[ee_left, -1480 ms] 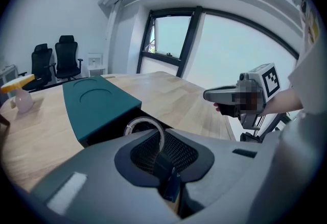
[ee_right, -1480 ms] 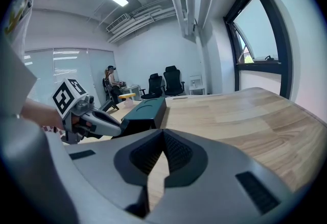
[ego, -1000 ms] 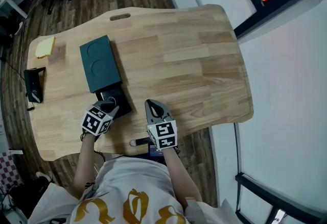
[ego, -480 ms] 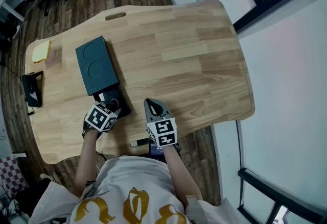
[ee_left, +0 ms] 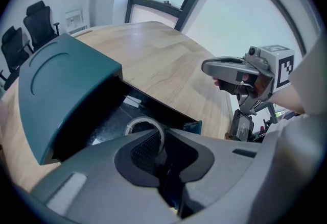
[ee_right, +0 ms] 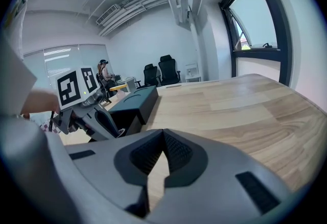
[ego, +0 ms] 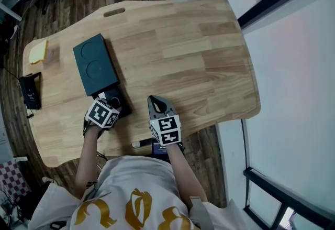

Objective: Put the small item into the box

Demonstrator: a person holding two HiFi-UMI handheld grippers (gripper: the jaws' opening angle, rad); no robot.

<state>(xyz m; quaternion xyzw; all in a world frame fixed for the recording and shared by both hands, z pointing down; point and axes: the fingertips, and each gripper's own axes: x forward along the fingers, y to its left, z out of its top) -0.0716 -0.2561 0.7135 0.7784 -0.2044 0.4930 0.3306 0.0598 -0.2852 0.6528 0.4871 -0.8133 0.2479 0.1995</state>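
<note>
Since earlier look, left claw point(ee_left: 159, 139) edges farther over box point(ego: 94, 64) drawer point(ee_left: 110, 123), clenched on small ring point(ee_left: 144, 125). Drawer directly beneath, near tabletop point(ego: 199, 56) front edge. Right claw point(ee_right: 162, 139) pinched empty, beside.

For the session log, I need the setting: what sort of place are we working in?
Most likely an office or meeting room: black swivel chairs at the far wall, a large wooden table, and tall dark-framed windows beside it.
</note>
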